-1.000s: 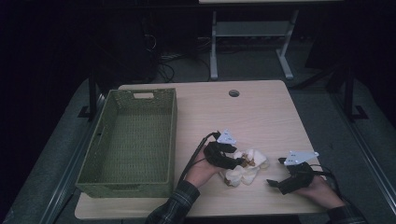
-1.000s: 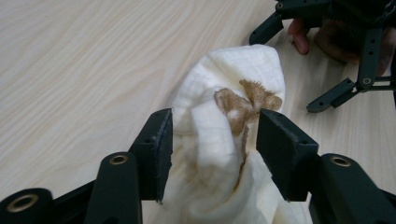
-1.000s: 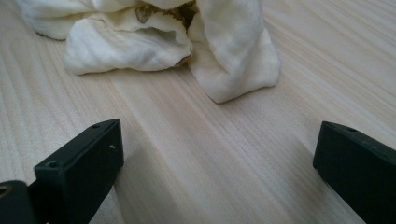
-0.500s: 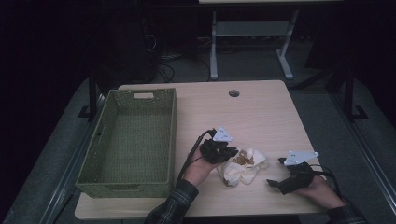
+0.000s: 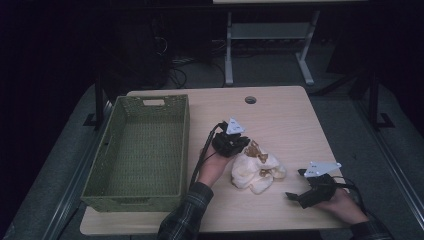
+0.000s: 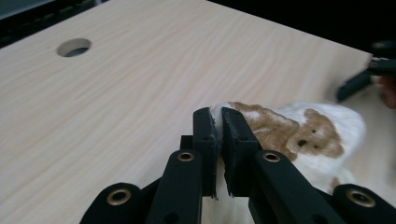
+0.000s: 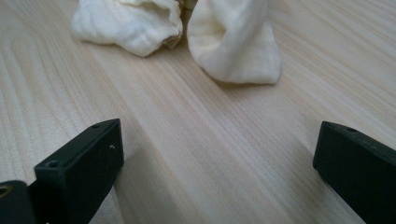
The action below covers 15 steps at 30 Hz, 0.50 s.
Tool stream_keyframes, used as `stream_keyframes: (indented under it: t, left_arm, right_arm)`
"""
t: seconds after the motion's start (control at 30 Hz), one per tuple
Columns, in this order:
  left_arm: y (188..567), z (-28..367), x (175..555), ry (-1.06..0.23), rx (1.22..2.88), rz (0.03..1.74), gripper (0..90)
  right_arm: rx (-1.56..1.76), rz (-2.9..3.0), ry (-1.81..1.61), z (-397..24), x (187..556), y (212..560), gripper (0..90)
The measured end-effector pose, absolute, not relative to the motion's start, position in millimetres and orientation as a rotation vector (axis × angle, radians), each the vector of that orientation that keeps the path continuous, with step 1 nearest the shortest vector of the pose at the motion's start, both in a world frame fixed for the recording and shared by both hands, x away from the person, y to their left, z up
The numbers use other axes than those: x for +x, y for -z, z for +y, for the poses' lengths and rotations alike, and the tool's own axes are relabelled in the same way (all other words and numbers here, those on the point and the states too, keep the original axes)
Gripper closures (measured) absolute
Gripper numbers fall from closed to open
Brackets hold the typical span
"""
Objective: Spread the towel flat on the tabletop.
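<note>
Cloth (image 6: 299, 135), cream with brown bear prints, lies crumpled, its edge pinched in the left gripper (image 6: 219, 135); right gripper (image 7: 215, 158) gapes nearby.

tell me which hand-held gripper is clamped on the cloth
The left hand-held gripper: its jaws pinch the teddy-print cloth. The right hand-held gripper stands open over bare table.

light: dim high view, dark surround | gripper views brighter | near jaws soft
</note>
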State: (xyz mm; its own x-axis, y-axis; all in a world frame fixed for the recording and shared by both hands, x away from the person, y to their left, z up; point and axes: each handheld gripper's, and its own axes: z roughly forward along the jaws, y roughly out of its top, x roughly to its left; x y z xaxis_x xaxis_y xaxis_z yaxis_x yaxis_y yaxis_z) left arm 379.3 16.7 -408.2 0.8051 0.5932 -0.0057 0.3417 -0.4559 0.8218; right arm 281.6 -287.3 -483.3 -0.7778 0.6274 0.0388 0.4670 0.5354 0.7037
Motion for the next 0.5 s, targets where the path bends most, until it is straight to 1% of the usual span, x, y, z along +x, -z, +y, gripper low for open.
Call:
stream_keyframes:
  t: [0.13,0.2,0.3,0.37,0.43,0.5]
  left_arm:
    - [415.3,19.1,390.5,-0.366,2.076,0.74,82.6]
    - [416.3,22.1,392.2,-0.359,2.073,0.762,74.4]
    - [412.7,26.1,386.3,-0.334,2.056,0.775,65.5]
    - [409.5,27.7,379.8,-0.327,2.052,0.768,61.2]
    - [407.3,28.5,372.5,-0.314,2.051,0.757,59.6]
    - [404.9,29.0,362.6,-0.304,2.067,0.731,59.3]
  right_arm:
    - [0.917,2.559,-1.074,-287.8,281.8,483.3,1.5]
    - [0.908,2.563,-1.075,-288.5,281.8,483.2,1.7]
    - [0.912,2.57,-1.065,-288.4,281.9,482.4,2.5]
    - [0.906,2.566,-1.072,-289.2,281.0,479.2,17.4]
    - [0.906,2.566,-1.065,-289.0,281.3,477.4,20.8]
    - [0.901,2.568,-1.066,-288.5,280.6,475.7,31.1]
